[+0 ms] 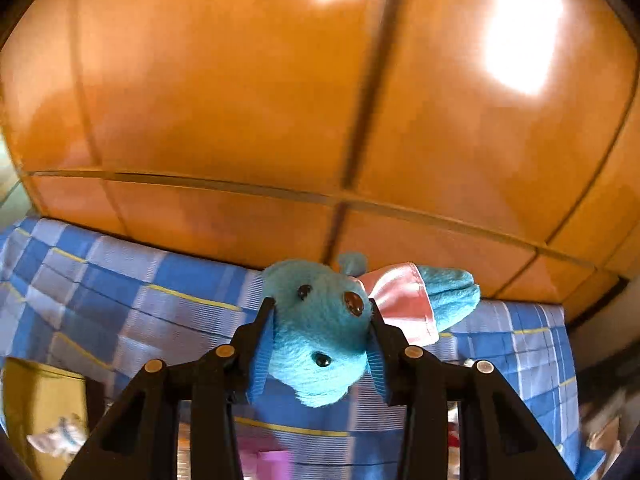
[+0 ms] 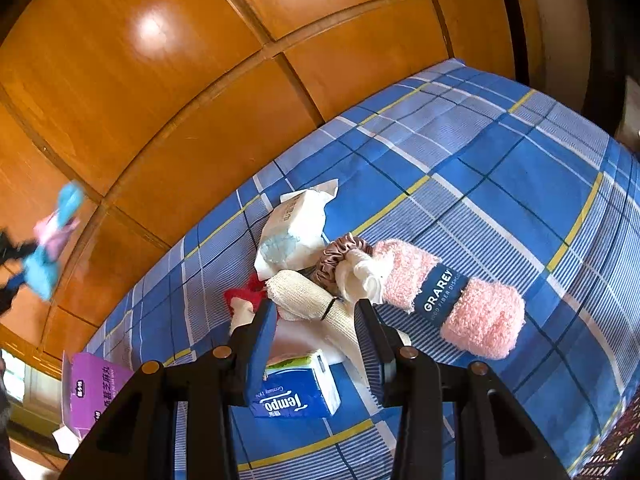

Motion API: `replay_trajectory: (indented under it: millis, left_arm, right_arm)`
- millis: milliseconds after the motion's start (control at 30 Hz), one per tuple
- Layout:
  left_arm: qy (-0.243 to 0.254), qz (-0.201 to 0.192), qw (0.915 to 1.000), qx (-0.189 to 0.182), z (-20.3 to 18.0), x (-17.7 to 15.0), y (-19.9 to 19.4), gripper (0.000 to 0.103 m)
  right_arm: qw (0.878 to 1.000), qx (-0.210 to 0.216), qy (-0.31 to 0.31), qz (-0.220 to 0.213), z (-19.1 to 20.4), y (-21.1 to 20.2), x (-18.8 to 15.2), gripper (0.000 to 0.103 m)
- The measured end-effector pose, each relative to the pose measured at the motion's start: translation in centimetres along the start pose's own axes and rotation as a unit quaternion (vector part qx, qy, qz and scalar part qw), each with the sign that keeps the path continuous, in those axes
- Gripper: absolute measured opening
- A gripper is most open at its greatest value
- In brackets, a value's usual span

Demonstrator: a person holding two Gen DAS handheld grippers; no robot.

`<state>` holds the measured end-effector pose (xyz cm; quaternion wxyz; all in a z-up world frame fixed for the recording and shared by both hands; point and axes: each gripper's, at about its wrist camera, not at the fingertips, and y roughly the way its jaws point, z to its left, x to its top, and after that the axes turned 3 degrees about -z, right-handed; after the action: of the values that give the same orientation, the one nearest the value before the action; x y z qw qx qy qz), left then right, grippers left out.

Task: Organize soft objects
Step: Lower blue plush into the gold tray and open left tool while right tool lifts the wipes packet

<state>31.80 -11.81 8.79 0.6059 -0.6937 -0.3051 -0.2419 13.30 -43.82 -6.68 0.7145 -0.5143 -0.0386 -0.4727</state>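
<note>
My left gripper (image 1: 320, 316) is shut on a turquoise plush toy (image 1: 320, 336) with a pink bow (image 1: 400, 300), held in the air above the blue checked bed sheet (image 1: 120, 292). The toy also shows blurred at the far left of the right wrist view (image 2: 48, 240). My right gripper (image 2: 316, 308) is open above a pile of soft things: a cream mesh cloth roll (image 2: 308, 292), a pink fluffy dishcloth bundle (image 2: 452, 300), a brown scrunchie (image 2: 340, 252), a white tissue wad (image 2: 360, 276) and a white wipes pack (image 2: 296, 228).
A blue Tempo tissue pack (image 2: 296, 392), a red item (image 2: 244, 296) and a purple box (image 2: 96, 388) lie on the sheet (image 2: 500, 168). An orange wooden panel wall (image 2: 160, 100) stands behind the bed. A yellow surface (image 1: 40, 408) is at lower left in the left wrist view.
</note>
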Motion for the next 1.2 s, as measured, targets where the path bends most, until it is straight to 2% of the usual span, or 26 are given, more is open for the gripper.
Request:
replay_trajectory:
  millis: [233, 467, 533, 600, 667, 800, 933, 1067, 1100, 1200]
  left_arm:
    - [-0.033, -0.020, 0.9990, 0.020, 11.2, -2.2, -3.8, 0.042]
    - [-0.054, -0.026, 0.9973, 0.042, 21.3, -7.5, -7.3, 0.042]
    - [-0.066, -0.030, 0.9960, 0.052, 24.0, -9.1, -8.5, 0.042]
    - [-0.080, -0.034, 0.9944, 0.060, 26.2, -10.6, -9.6, 0.042]
    - [-0.096, -0.038, 0.9921, 0.071, 28.5, -12.2, -10.6, 0.043]
    - [-0.145, -0.036, 0.9843, 0.094, 33.5, -14.9, -11.8, 0.043]
    - [-0.178, -0.015, 0.9760, 0.125, 37.2, -17.6, -11.4, 0.044]
    - [-0.198, 0.006, 0.9682, 0.153, 39.9, -19.7, -9.5, 0.046]
    - [-0.201, 0.013, 0.9664, 0.159, 40.4, -20.2, -8.8, 0.047]
    - [-0.208, 0.028, 0.9626, 0.171, 41.3, -21.4, -7.3, 0.053]
  right_arm:
    - [0.999, 0.001, 0.034, -0.010, -1.2, -0.4, 0.3, 0.040]
    - [1.000, 0.003, -0.023, 0.011, 1.6, 1.0, 1.5, 0.040]
    - [0.999, -0.009, -0.044, 0.006, 2.8, 1.8, 2.7, 0.046]
    - [0.998, -0.019, -0.055, 0.005, 3.7, 3.0, 3.9, 0.061]
    - [0.997, -0.034, -0.062, 0.015, 4.4, 4.8, 5.1, 0.065]
    - [0.992, -0.082, -0.079, 0.050, 5.6, 9.3, 6.5, 0.066]
    - [0.985, -0.123, -0.094, 0.081, 6.4, 13.0, 6.7, 0.066]
    - [0.977, -0.150, -0.121, 0.092, 7.4, 15.1, 6.3, 0.066]
    - [0.972, -0.166, -0.139, 0.096, 7.8, 15.8, 6.0, 0.066]
    - [0.964, -0.176, -0.162, 0.112, 8.1, 17.0, 5.0, 0.058]
